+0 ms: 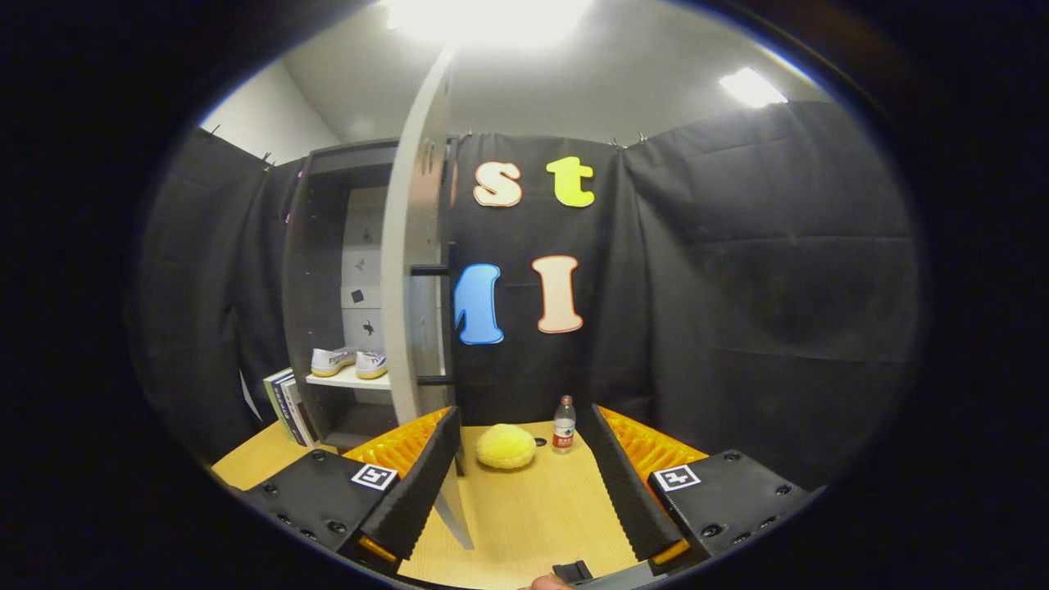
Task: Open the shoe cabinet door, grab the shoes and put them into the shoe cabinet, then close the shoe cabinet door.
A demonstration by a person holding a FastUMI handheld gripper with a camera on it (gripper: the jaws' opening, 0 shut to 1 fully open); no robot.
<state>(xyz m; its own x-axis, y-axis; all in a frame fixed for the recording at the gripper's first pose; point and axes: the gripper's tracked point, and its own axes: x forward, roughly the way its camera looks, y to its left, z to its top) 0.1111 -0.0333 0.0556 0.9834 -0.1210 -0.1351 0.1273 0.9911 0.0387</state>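
White shoes (pixel 349 361) sit inside the open cabinet (pixel 328 270); gripper (pixel 524 483) spread wide, holding nothing.

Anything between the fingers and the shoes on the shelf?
Yes: in the gripper view the open cabinet door stands edge-on between the open gripper and the shoes.
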